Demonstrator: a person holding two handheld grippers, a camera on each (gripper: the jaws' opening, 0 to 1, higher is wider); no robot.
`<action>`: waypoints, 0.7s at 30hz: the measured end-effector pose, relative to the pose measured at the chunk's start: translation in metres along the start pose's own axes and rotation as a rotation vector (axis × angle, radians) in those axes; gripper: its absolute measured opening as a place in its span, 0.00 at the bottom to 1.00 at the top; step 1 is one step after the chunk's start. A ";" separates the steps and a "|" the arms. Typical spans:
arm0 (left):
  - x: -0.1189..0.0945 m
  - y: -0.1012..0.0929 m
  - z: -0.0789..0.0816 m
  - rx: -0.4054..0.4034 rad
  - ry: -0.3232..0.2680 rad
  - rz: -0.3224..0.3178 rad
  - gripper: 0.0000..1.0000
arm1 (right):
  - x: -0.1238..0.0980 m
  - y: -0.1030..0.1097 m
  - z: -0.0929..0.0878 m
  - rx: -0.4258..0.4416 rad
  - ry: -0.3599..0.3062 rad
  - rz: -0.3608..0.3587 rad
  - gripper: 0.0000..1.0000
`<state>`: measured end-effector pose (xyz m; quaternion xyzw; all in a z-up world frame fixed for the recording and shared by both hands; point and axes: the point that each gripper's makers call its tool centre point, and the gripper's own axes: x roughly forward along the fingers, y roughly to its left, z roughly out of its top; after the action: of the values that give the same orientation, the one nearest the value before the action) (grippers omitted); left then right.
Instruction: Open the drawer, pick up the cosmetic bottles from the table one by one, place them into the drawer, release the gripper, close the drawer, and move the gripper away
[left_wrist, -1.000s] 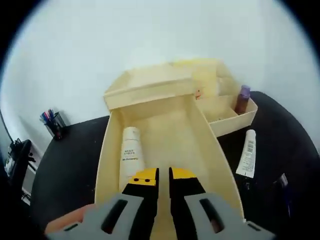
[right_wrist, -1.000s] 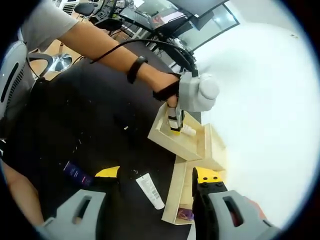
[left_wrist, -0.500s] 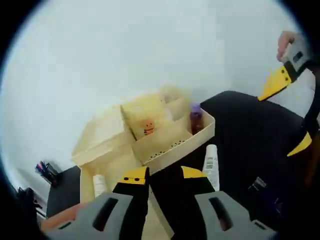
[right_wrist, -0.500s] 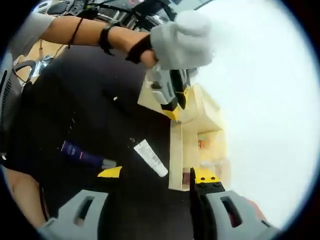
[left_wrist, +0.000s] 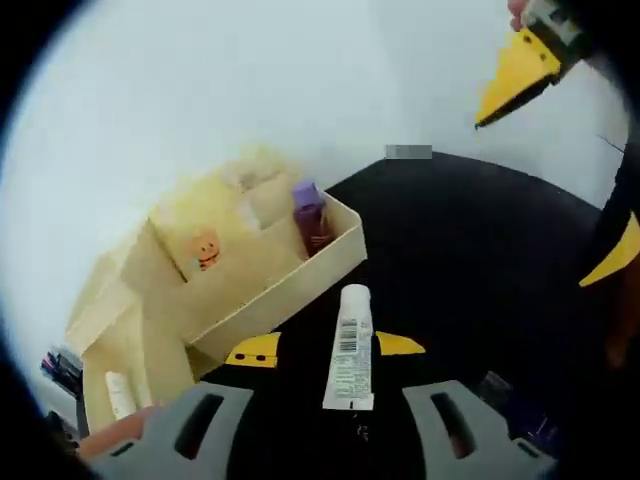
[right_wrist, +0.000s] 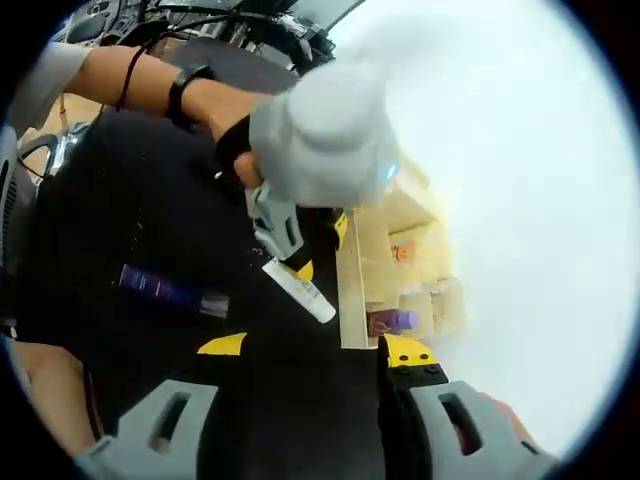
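Beside wooden organizer (left_wrist: 250, 270), white tube (left_wrist: 349, 349) seen lying on black table (left_wrist: 470, 260), framed between spread jaws of left gripper (left_wrist: 325, 347). Right gripper (right_wrist: 312, 352) jaws held wide too, nothing gripped. Purple bottle (left_wrist: 312, 215) stood inside organizer.

Pen cup (left_wrist: 58, 371) beside organiser; office chair (right_wrist: 30, 150).

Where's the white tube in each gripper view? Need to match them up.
Left gripper view: white tube lies on the black table, low centre, between this gripper's open jaws, cap toward the organizer.
Right gripper view: white tube sits mid-frame on the table, just under the left gripper, beside the organizer's edge.
Shared landmark: purple-capped bottle standing in the wooden organizer's compartment.
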<state>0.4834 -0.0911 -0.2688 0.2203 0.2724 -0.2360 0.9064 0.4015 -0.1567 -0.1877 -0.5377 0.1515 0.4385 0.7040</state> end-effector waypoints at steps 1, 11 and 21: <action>0.004 -0.003 -0.001 0.001 0.004 -0.006 0.30 | 0.000 -0.001 -0.001 0.004 0.000 -0.001 0.46; 0.035 -0.016 -0.016 -0.067 0.018 -0.014 0.32 | 0.001 -0.005 -0.008 0.026 0.010 -0.008 0.45; 0.053 -0.019 -0.023 -0.118 0.019 -0.050 0.27 | 0.003 -0.003 -0.009 0.026 0.018 -0.006 0.44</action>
<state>0.5032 -0.1099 -0.3229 0.1620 0.3000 -0.2402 0.9089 0.4074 -0.1636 -0.1913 -0.5327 0.1621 0.4296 0.7109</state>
